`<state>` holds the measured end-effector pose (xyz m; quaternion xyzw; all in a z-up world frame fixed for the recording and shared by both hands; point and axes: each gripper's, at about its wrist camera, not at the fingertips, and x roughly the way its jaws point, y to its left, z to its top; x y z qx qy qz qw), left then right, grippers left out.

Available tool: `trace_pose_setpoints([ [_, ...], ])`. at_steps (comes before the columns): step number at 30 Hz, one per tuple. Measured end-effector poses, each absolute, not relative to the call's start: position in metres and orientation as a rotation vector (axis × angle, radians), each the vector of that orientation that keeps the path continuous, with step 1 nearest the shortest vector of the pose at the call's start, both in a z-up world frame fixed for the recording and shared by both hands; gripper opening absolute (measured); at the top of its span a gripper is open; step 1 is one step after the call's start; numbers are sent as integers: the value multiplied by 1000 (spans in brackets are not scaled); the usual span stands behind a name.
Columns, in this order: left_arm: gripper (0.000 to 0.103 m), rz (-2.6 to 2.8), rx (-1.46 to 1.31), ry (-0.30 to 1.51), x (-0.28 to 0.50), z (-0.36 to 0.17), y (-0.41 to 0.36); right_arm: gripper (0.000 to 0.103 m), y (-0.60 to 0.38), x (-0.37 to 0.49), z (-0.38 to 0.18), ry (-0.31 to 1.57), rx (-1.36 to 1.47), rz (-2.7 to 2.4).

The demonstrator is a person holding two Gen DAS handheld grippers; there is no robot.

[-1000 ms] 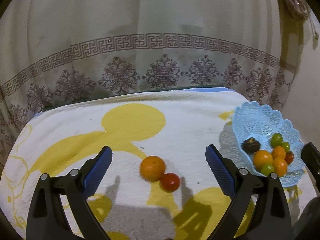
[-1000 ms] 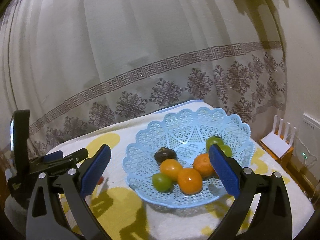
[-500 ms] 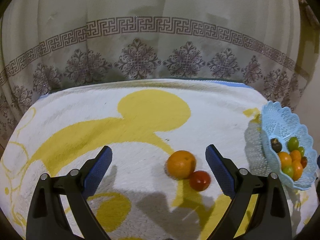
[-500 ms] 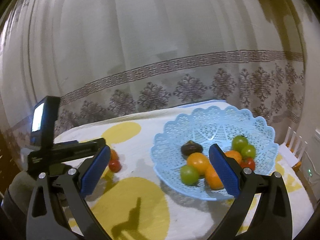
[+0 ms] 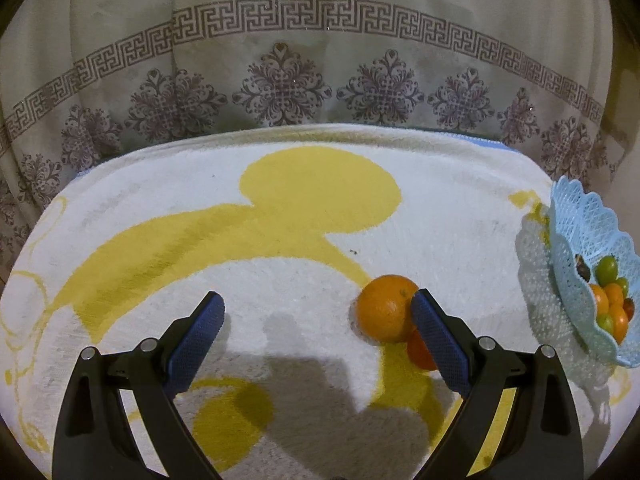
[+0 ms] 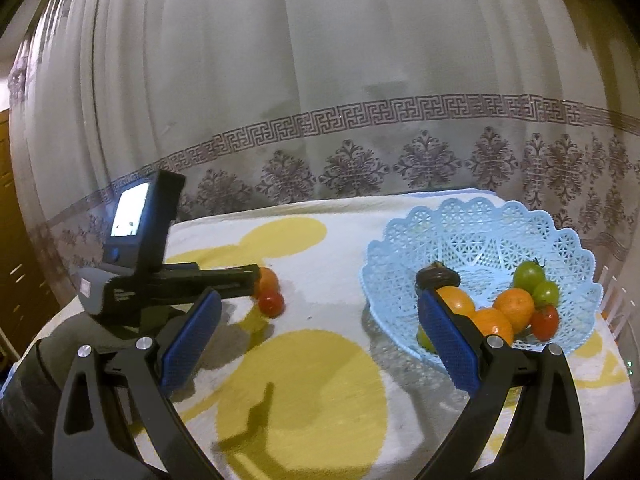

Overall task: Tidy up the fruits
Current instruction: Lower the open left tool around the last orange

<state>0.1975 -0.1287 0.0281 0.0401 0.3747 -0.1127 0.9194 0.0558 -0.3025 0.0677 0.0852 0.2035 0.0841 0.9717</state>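
Note:
An orange [image 5: 383, 307] and a red tomato [image 5: 421, 351] lie touching on the white-and-yellow towel. My left gripper [image 5: 317, 307] is open just above the towel; its right finger [image 5: 438, 342] overlaps both fruits, and the tomato is partly hidden behind it. In the right wrist view the same orange [image 6: 267, 278] and tomato [image 6: 271, 304] sit by the tip of the left gripper's body [image 6: 168, 276]. My right gripper [image 6: 318, 312] is open and holds nothing. The light blue lattice basket [image 6: 472, 236] holds several oranges, green fruits, a red tomato and a dark fruit.
The towel [image 5: 304, 208] covers the table, whose far edge meets a patterned curtain [image 5: 304, 60]. The basket [image 5: 584, 220] stands at the table's right edge. The left gripper's lit screen [image 6: 130, 210] rises at the left.
The left gripper moved leftward and lower, so the orange and tomato slid from between its fingers to its right finger. The right gripper swung left; the basket shifted right in its view.

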Motion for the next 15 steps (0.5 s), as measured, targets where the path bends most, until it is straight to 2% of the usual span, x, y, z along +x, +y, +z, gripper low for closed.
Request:
trace_pose_setpoints([
  [15, 94, -281, 48, 789, 203, 27, -142, 100, -300, 56, 66, 420, 168, 173],
])
